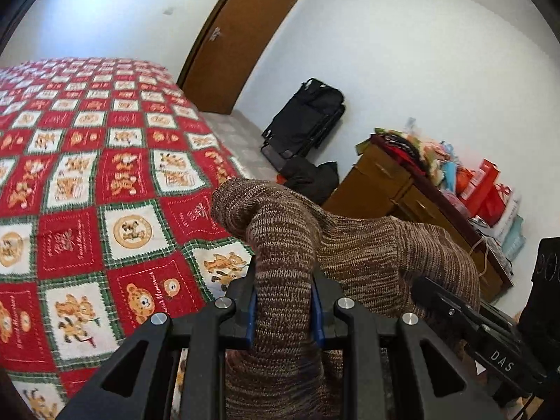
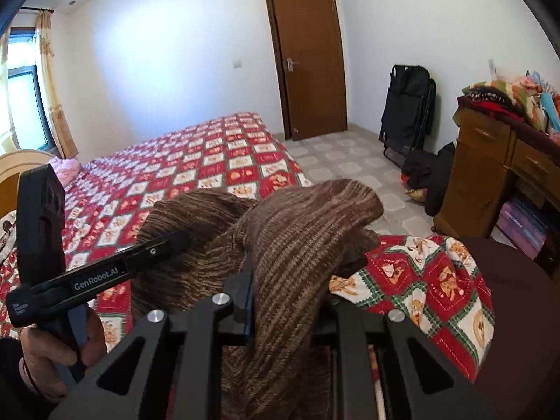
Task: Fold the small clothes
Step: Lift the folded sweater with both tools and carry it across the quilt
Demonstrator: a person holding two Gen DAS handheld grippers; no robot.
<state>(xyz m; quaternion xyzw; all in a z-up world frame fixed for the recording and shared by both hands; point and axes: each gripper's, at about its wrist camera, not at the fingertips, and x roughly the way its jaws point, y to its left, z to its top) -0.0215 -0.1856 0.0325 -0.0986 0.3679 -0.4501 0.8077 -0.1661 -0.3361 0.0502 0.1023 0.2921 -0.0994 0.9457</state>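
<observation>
A brown knitted garment (image 1: 350,245) hangs lifted above the bed, held by both grippers. My left gripper (image 1: 283,280) is shut on one bunched part of it, the knit pressed between the blue pads. My right gripper (image 2: 280,280) is shut on another part of the same garment (image 2: 301,231), which drapes over its fingers. The right gripper shows at the right in the left wrist view (image 1: 465,318), and the left gripper shows at the left in the right wrist view (image 2: 164,245), both on the garment. The garment's lower part is hidden behind the gripper bodies.
The bed with a red, white and green bear-patterned quilt (image 1: 87,192) lies below and to the left. A wooden dresser (image 2: 497,175) piled with clothes and boxes stands right. Black bags (image 2: 409,112) lean on the far wall beside a brown door (image 2: 308,59). Tiled floor (image 2: 343,161) lies between.
</observation>
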